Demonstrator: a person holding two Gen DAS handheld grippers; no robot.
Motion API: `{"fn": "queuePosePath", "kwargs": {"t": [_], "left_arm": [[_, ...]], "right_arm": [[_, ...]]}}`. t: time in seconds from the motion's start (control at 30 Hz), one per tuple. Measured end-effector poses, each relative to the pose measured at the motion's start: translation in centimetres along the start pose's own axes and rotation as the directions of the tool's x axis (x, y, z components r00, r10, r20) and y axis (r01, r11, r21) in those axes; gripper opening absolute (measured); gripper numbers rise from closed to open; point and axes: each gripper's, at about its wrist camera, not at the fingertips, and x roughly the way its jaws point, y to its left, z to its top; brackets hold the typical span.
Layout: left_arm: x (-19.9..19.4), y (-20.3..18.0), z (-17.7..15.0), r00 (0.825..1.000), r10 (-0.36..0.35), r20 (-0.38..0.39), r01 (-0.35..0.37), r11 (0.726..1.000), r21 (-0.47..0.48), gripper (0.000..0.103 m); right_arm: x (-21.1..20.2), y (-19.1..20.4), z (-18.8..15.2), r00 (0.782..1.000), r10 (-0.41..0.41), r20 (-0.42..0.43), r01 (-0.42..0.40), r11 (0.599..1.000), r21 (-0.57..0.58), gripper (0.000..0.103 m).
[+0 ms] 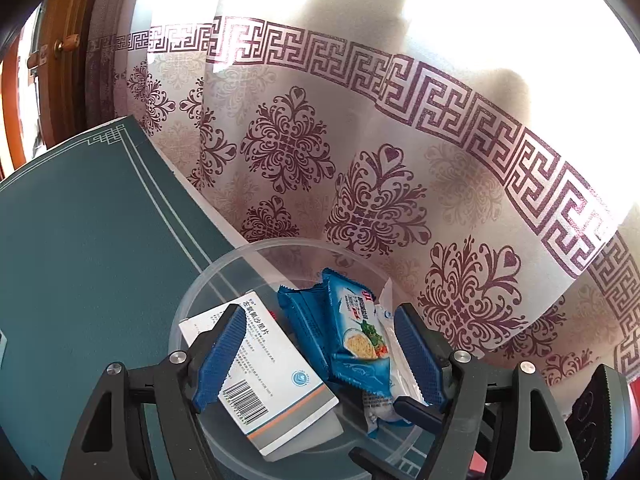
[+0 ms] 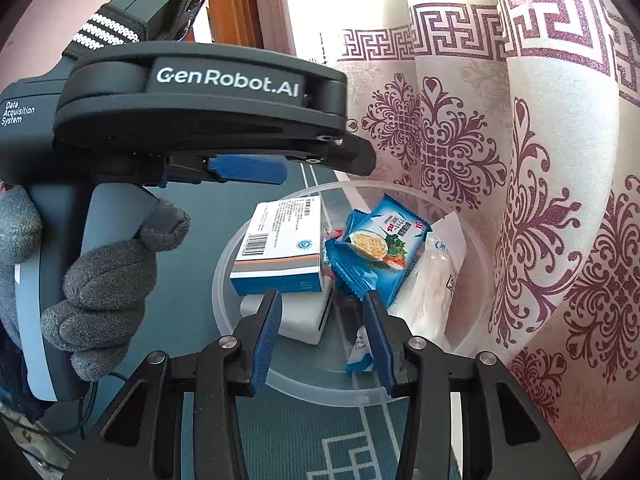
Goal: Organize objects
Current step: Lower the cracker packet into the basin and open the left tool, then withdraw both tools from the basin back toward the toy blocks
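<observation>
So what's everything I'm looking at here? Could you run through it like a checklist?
Surface: green table mat with white line borders.
Job's things: clear round tub holding a white medicine box, blue cracker packets and a white sachet.
Clutter: a white block under the medicine box.
Grippers: left tool open above the tub; right tool open, empty.
Cables: a thin dark cable below the gloved hand.
Surroundings: patterned curtain, wooden door.
</observation>
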Motion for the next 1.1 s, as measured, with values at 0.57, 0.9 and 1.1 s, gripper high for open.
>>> {"fn": "queuePosePath", "kwargs": {"t": [0.57,0.9,1.1], "left_arm": [[-3.3,2.7,-2.5,0.981,0.183,0.056,-0.182,0.983,-0.022,0.09],[-4.8,4.8,-4.4,0.955,0.289,0.074,-0.285,0.957,-0.055,0.095],[-5.7,6.2,-5.4,0.941,0.33,0.071,-0.324,0.943,-0.078,0.098]], "right_arm": [[-0.1,1.2,-0.1,1.0,-0.021,0.013,0.021,1.0,-0.01,0.044],[-0.2,2.3,-0.2,1.0,-0.016,0.014,0.016,1.0,-0.018,0.05],[-0.2,3.1,-0.2,1.0,-0.01,0.017,0.01,1.0,-0.024,0.05]]}}
